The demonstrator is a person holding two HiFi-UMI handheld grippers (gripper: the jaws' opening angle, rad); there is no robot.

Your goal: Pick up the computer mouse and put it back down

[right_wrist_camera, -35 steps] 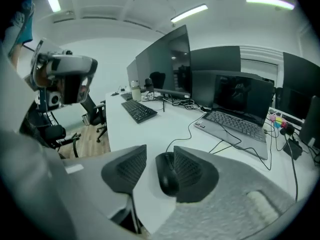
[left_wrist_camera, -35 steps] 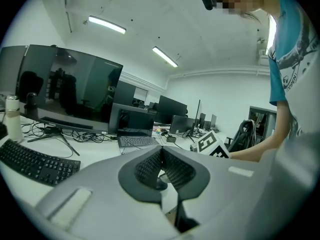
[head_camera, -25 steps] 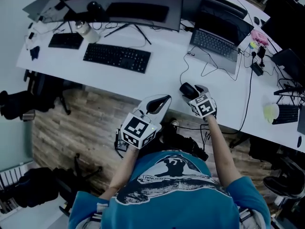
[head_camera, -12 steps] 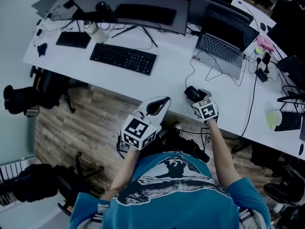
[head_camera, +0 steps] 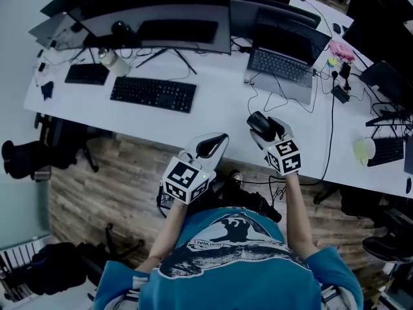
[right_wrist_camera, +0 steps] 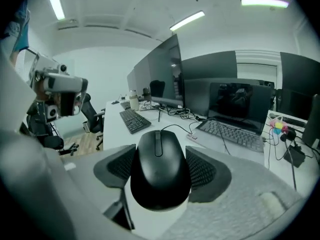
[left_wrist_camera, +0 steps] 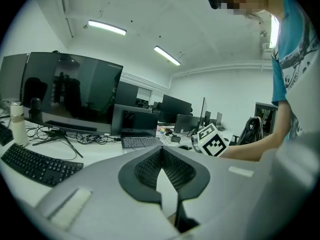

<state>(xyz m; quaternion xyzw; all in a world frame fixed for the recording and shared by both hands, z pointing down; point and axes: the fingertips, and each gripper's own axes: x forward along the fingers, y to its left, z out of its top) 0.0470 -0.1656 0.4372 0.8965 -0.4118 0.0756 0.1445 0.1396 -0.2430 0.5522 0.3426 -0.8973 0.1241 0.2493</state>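
The black wired computer mouse [head_camera: 259, 123] [right_wrist_camera: 160, 170] is held off the white desk [head_camera: 213, 112], above its front edge. My right gripper [head_camera: 264, 130] [right_wrist_camera: 160, 153] is shut on the mouse. Its jaws have just been closing, and the ribbed pads [right_wrist_camera: 206, 171] now press on both sides of the mouse. A thin cable [right_wrist_camera: 176, 127] runs from the mouse toward the laptop [head_camera: 282, 63]. My left gripper [head_camera: 218, 142] [left_wrist_camera: 161, 153] hovers over the wooden floor just in front of the desk. It is shut, its pads meet at the tips, and nothing is between them.
On the desk stand a black keyboard [head_camera: 153, 93], a wide monitor [head_camera: 161, 18], a pale bottle [head_camera: 110, 58] and tangled cables [head_camera: 335, 102]. A pale green cup [head_camera: 364, 150] sits at the right. An office chair [head_camera: 39, 147] stands at the left.
My right gripper has risen with the mouse, lifting it off the desk. The left gripper has stayed where it was.
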